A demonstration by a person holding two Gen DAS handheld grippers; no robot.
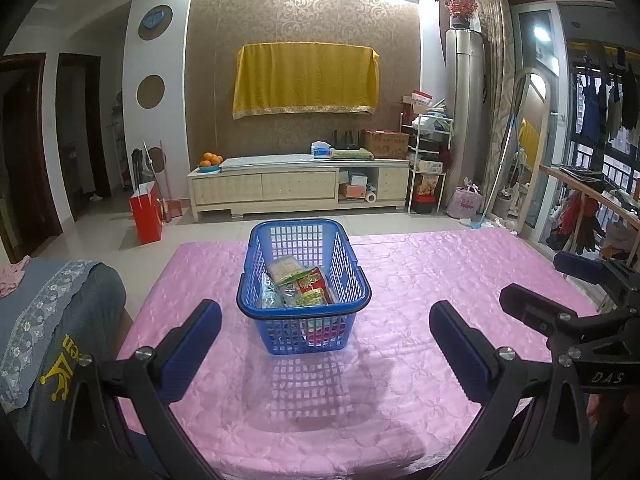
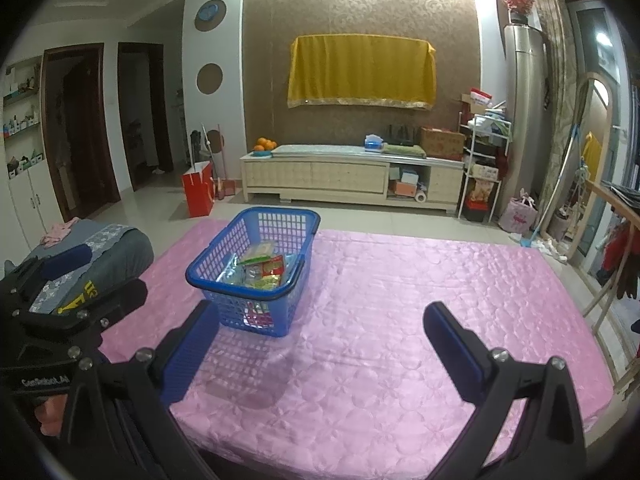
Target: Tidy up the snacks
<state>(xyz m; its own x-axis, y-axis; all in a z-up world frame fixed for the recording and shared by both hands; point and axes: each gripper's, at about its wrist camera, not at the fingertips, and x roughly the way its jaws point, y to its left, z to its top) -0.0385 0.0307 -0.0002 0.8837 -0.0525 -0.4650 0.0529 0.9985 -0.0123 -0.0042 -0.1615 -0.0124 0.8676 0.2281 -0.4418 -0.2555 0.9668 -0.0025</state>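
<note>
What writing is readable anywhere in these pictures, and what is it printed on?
"DAS": on the right tool, black frame.
"GenRobot_AI", roughly: on the left tool, small and blurred.
Yellow letters and crown on the grey cloth: partly hidden, unreadable.
Snack packets in the blue basket: print too small.
Cardboard box: blurred.

"DAS" on right gripper (image 1: 600,378); seemingly "GenRobot_AI" on left gripper (image 2: 40,381).

the left gripper (image 1: 325,344) hangs wide apart and empty above the pink surface (image 1: 420,280). just ahead stands a blue basket (image 1: 256,248) holding snack packets (image 1: 298,286), perhaps five. the right gripper (image 1: 560,292) shows at right.
</note>
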